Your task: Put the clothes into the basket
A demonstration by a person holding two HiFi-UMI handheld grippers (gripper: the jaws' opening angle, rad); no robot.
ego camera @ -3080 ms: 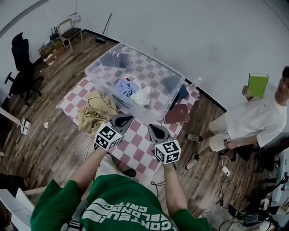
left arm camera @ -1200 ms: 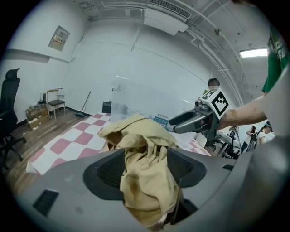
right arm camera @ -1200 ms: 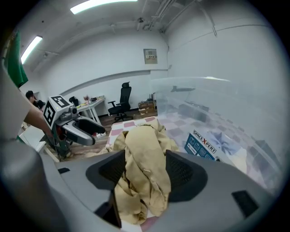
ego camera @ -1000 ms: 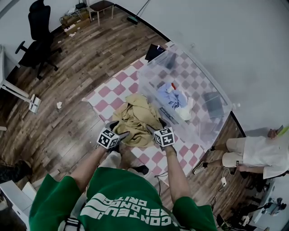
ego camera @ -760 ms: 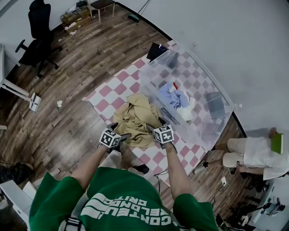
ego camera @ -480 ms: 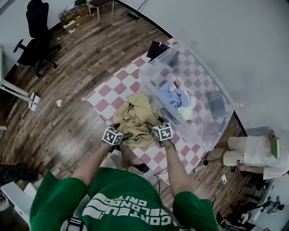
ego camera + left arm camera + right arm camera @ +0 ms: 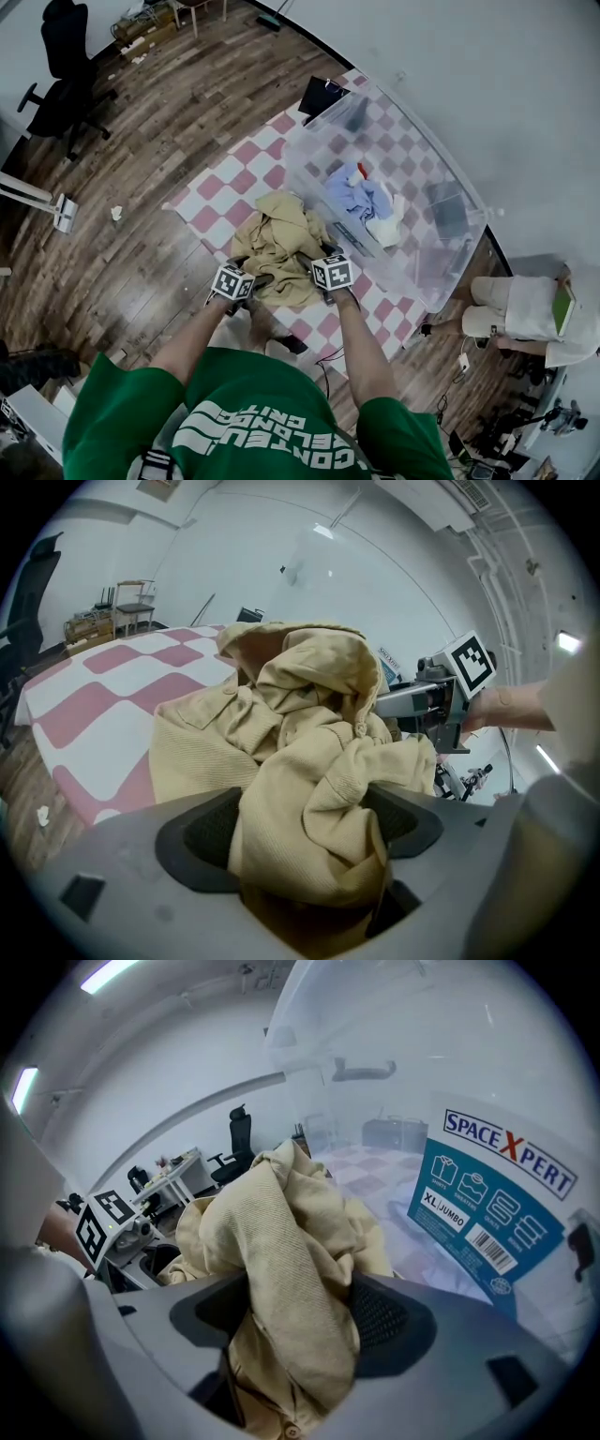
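**Base:** Where's the tan garment (image 7: pixel 275 236) against your grippers?

**Me:** It's heaped on the checked mat (image 7: pixel 223 180), just beside the bin. I've got both grippers on its near edge. The left gripper (image 7: pixel 259 279) stands wide, jaws closing, with a thick fold bunched between the pads. The right gripper (image 7: pixel 315 259) pinches a narrower fold, and cloth hangs through the jaws.

**Base:** The bin?

**Me:** It's a clear plastic bin (image 7: pixel 323 117) with a rectangular shape. Inside it I see a blue garment (image 7: pixel 349 192), a white cloth (image 7: pixel 384 230) and a grey piece (image 7: pixel 448 211). A teal label (image 7: pixel 497 1204) is on the wall nearest my right gripper.

**Base:** Fabric?

**Me:** Fine-ribbed weave, crumpled, buttoned.
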